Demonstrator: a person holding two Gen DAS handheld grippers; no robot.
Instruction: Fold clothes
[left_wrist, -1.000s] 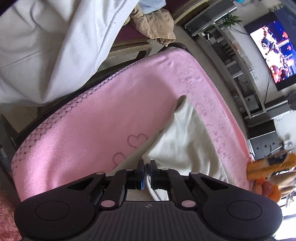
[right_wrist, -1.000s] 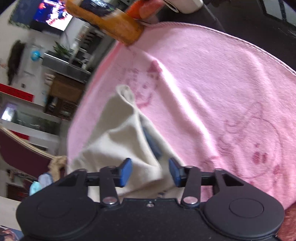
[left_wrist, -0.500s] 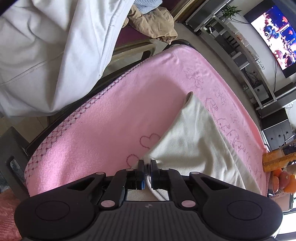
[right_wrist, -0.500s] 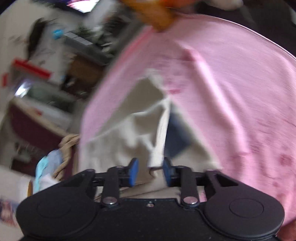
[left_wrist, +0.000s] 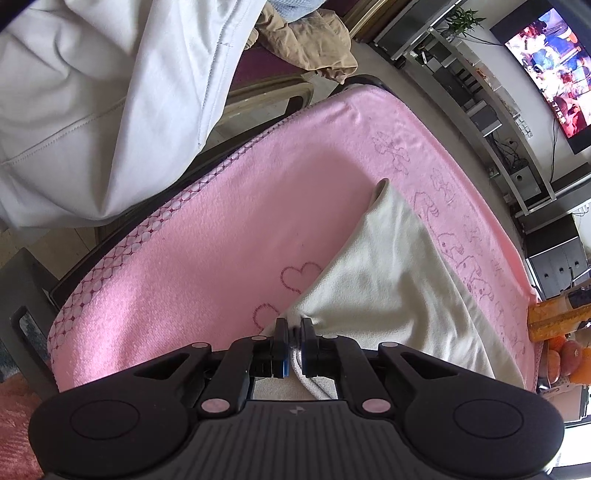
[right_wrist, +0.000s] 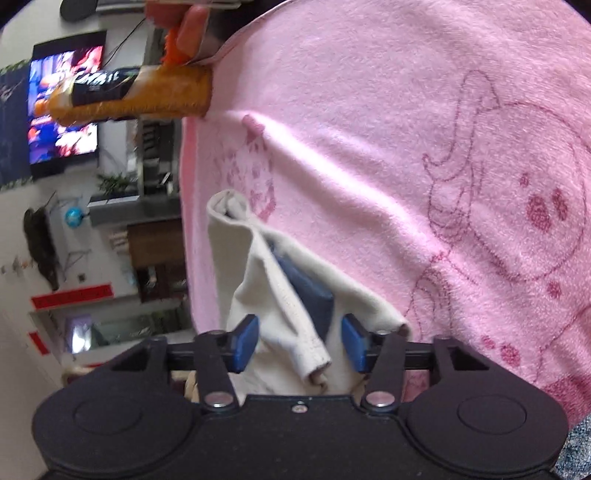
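A cream garment (left_wrist: 391, 280) lies on a pink towel (left_wrist: 207, 236) that covers the table. My left gripper (left_wrist: 294, 334) is shut on a corner of the garment, low over the towel. In the right wrist view the same cream garment (right_wrist: 258, 273) shows a stitched hem and a dark blue inner patch (right_wrist: 310, 295). My right gripper (right_wrist: 300, 341) is open, its blue pads either side of the hem edge, which rests between them.
A pile of white cloth (left_wrist: 92, 103) and tan clothes (left_wrist: 310, 40) lie beyond the towel's far edge. An orange packet (right_wrist: 129, 96) and orange fruit (left_wrist: 569, 358) sit at the towel's side edge. A TV (left_wrist: 550, 62) and shelves stand beyond.
The left gripper kept its hold and lifted slightly, the garment spreading flatter. The right gripper closed partway half a second ago, then opened again, with the hem between its pads.
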